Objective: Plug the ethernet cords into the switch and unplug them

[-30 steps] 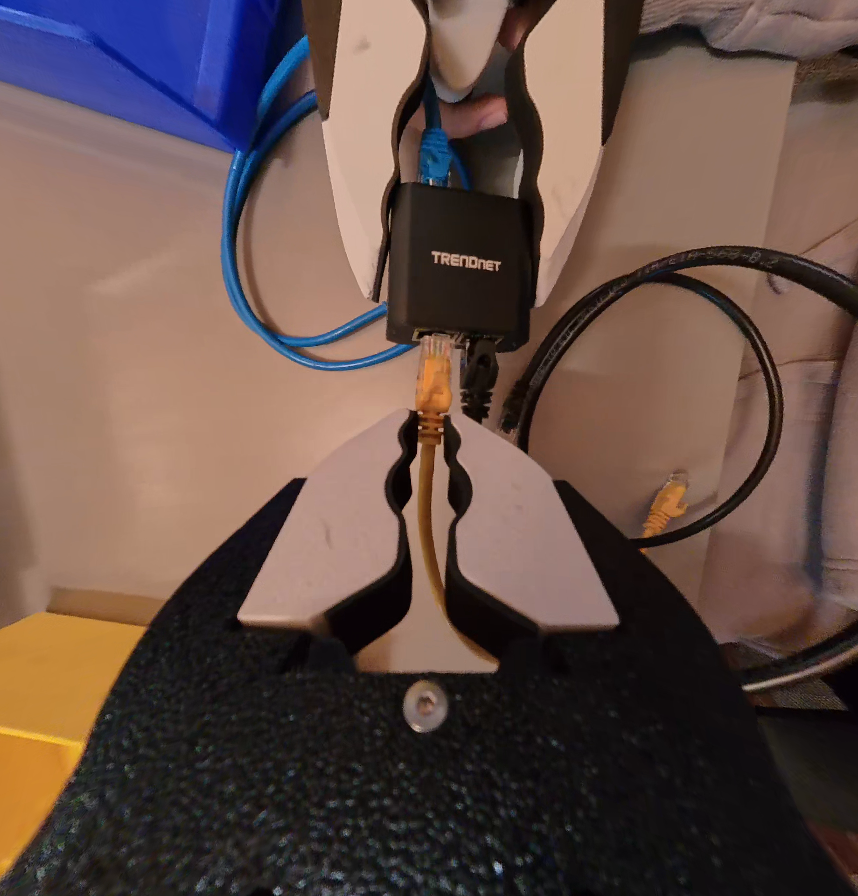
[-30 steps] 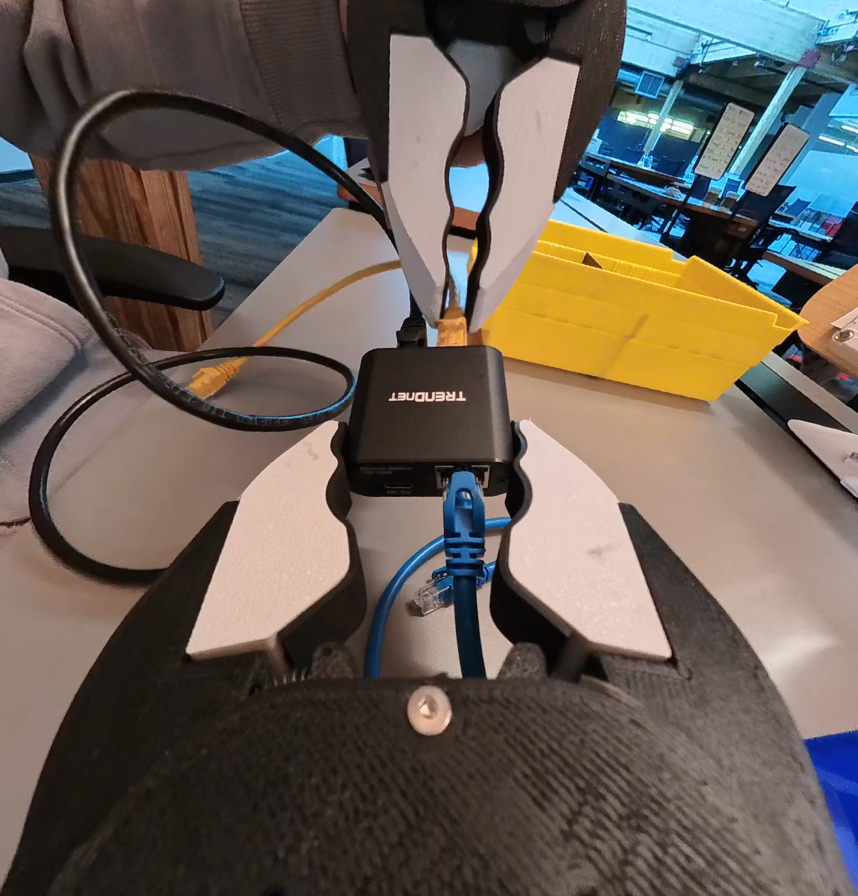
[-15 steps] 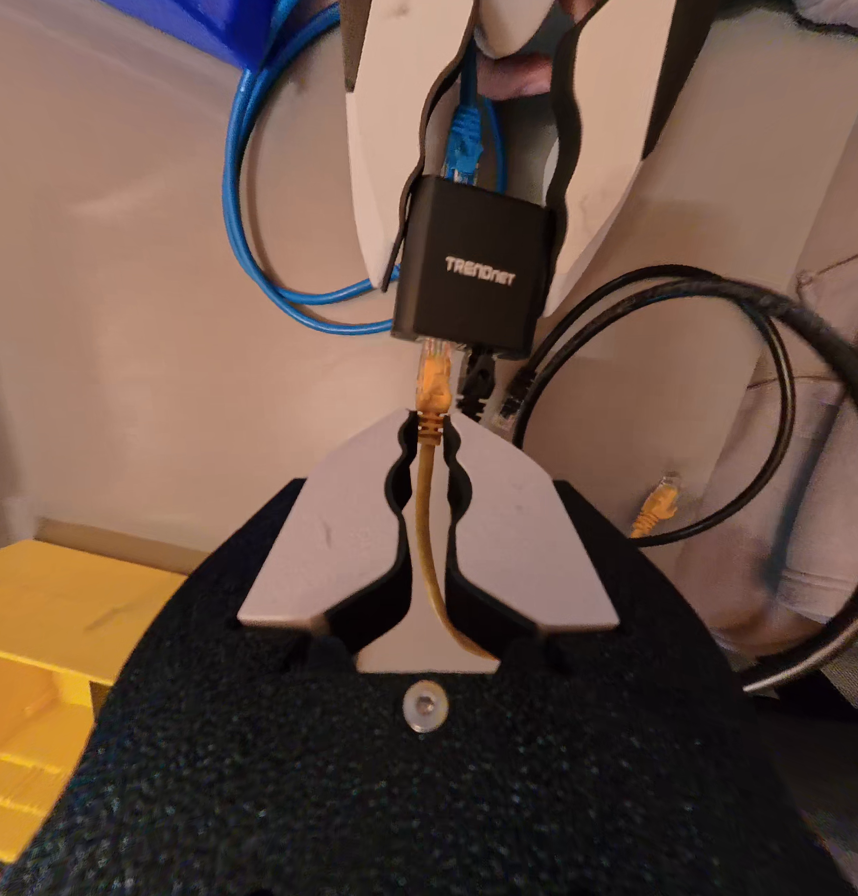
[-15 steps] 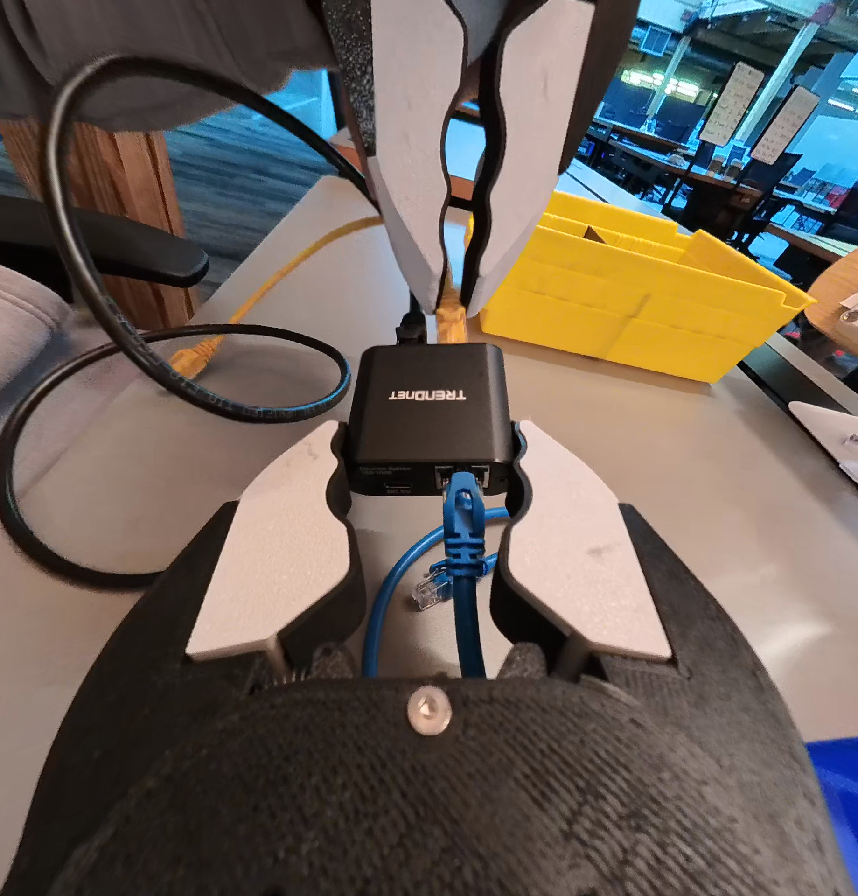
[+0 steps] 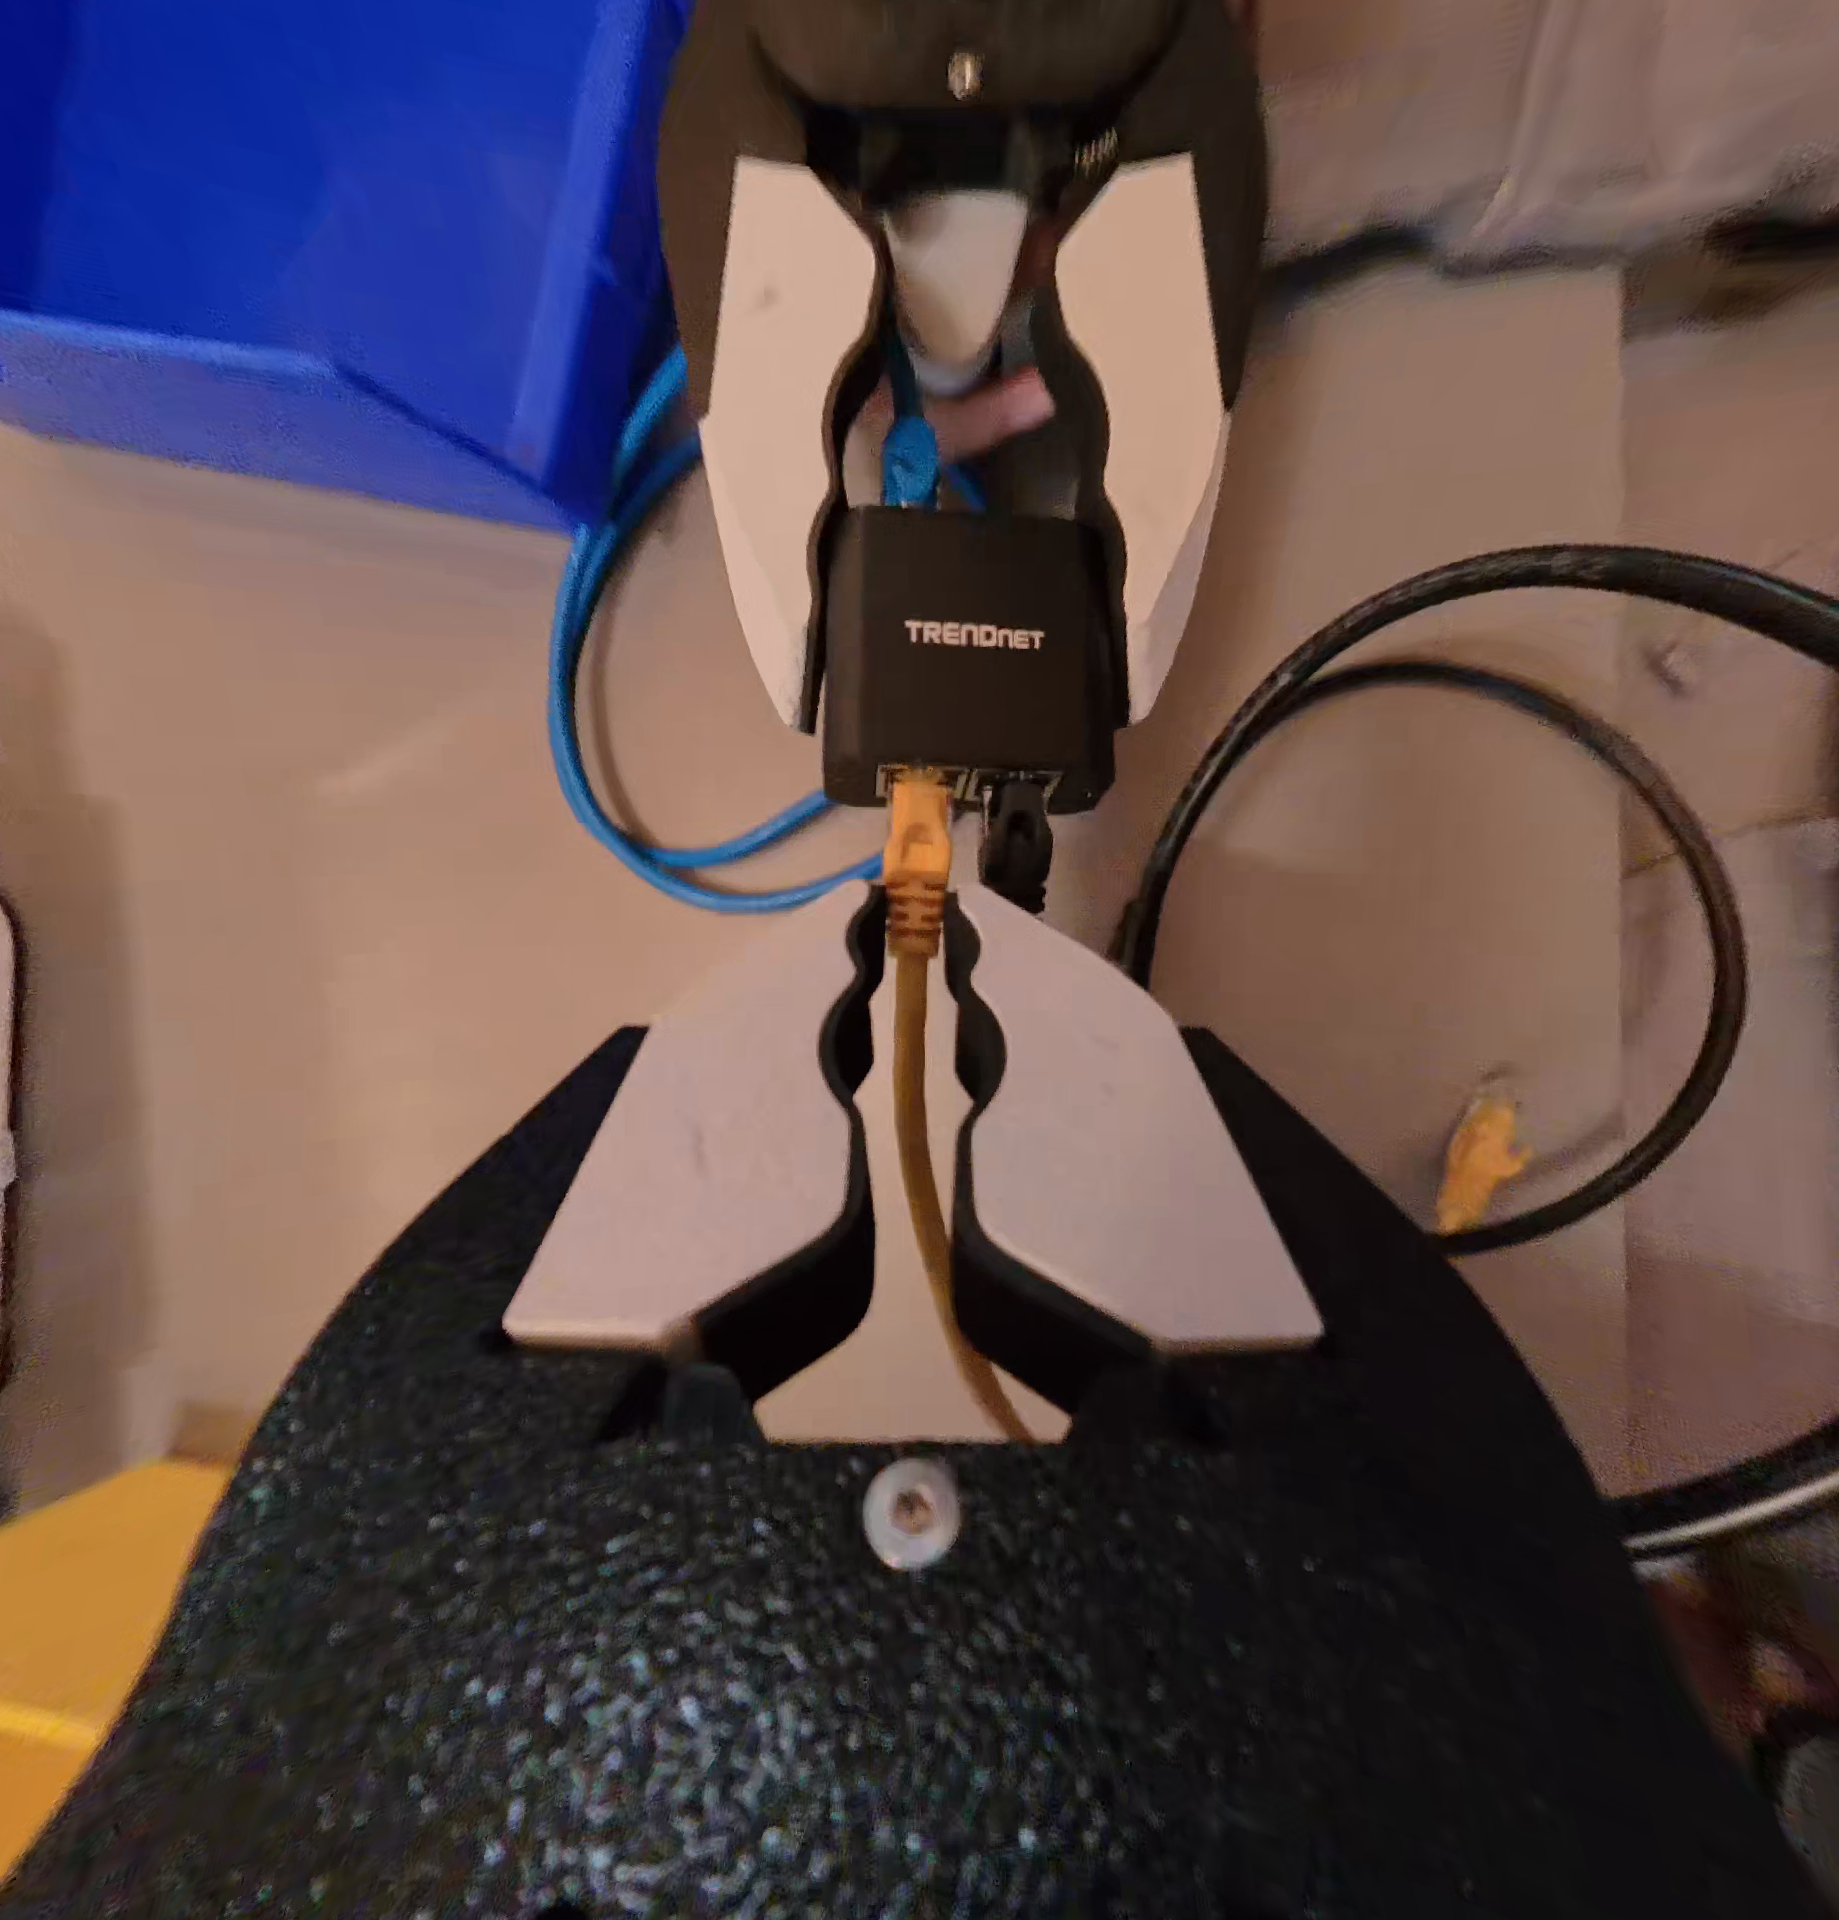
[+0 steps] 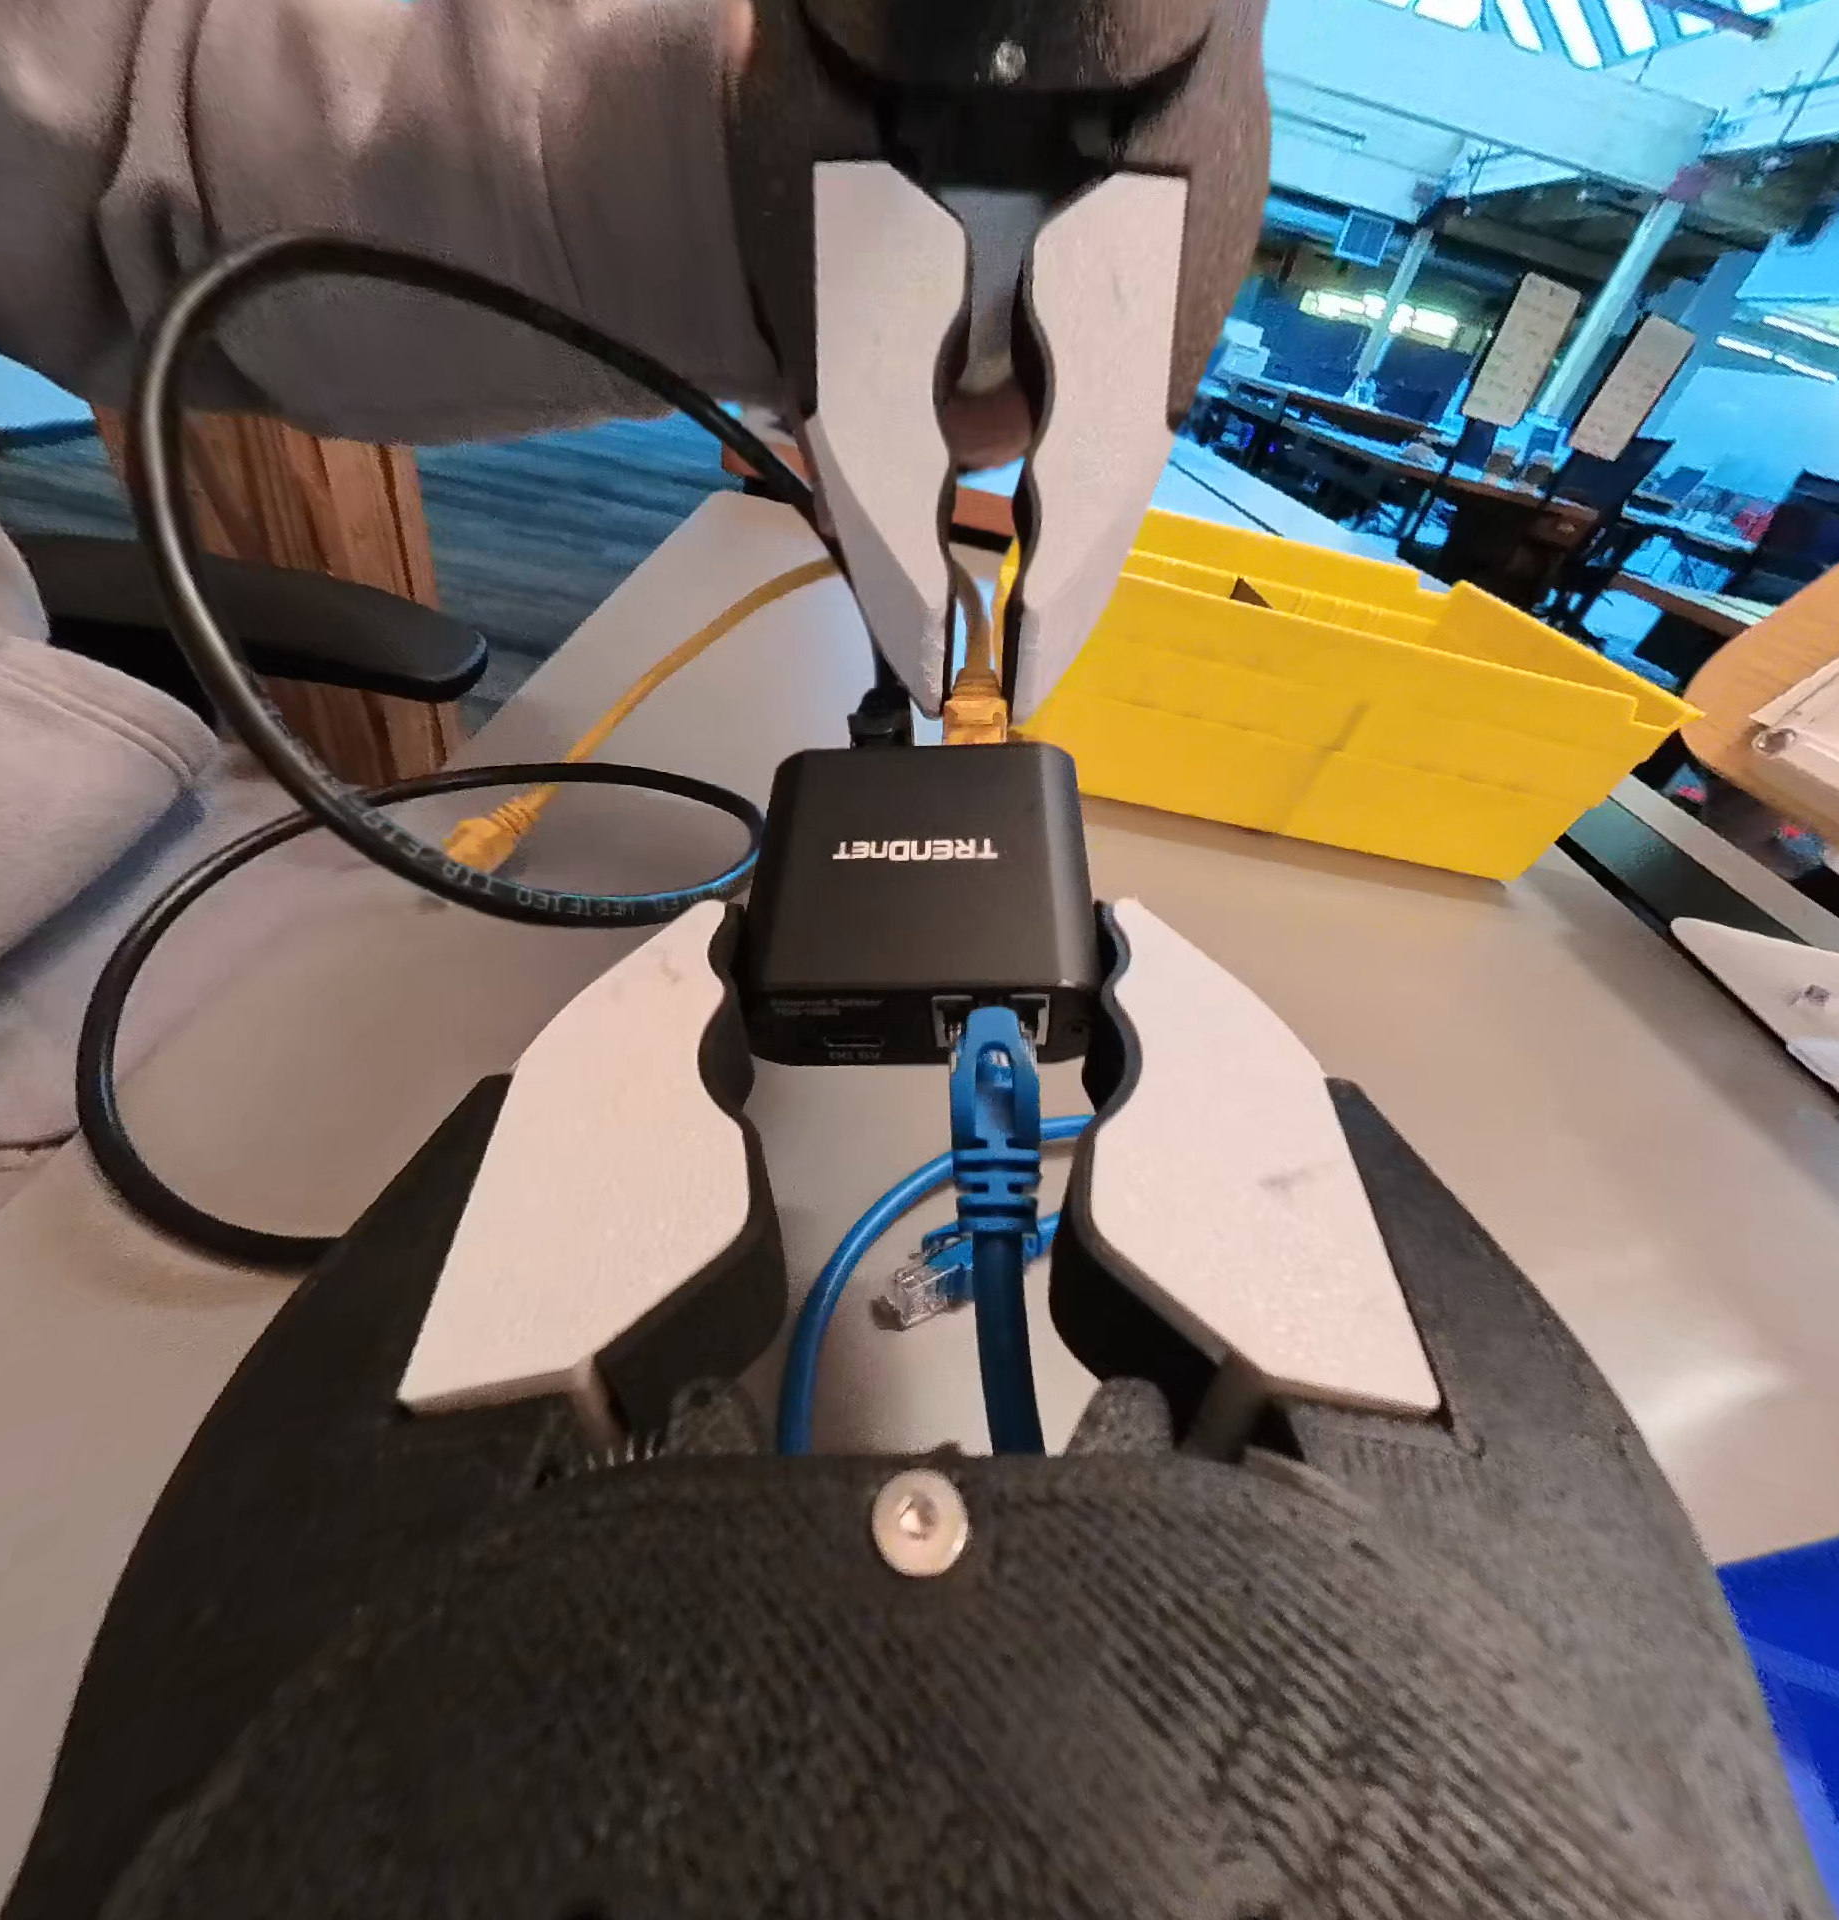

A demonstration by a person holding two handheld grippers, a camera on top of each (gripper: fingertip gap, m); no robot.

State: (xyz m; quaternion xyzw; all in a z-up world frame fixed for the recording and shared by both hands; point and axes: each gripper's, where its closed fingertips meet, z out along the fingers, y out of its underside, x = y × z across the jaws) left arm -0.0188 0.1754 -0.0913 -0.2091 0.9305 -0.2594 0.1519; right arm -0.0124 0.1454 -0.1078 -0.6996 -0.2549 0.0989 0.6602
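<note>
The black switch lies on the table, clamped at its sides by my right gripper, which also shows at the top of the left wrist view. A blue cord's plug sits in a port on the side facing the right gripper. On the opposite side, a yellow plug and a black plug sit in ports. My left gripper is shut on the yellow cord just behind its plug; it also shows in the right wrist view.
The black cable loops on the table, around the yellow cord's loose end plug. A loose blue-cord plug lies between the right fingers. A yellow bin stands past the switch, a blue bin behind the right gripper. A grey sleeve is above.
Both views have shifted and each now shows more of the other gripper's base. The left gripper still grips the yellow cord, the right still clamps the switch, and the yellow plug stays at its port.
</note>
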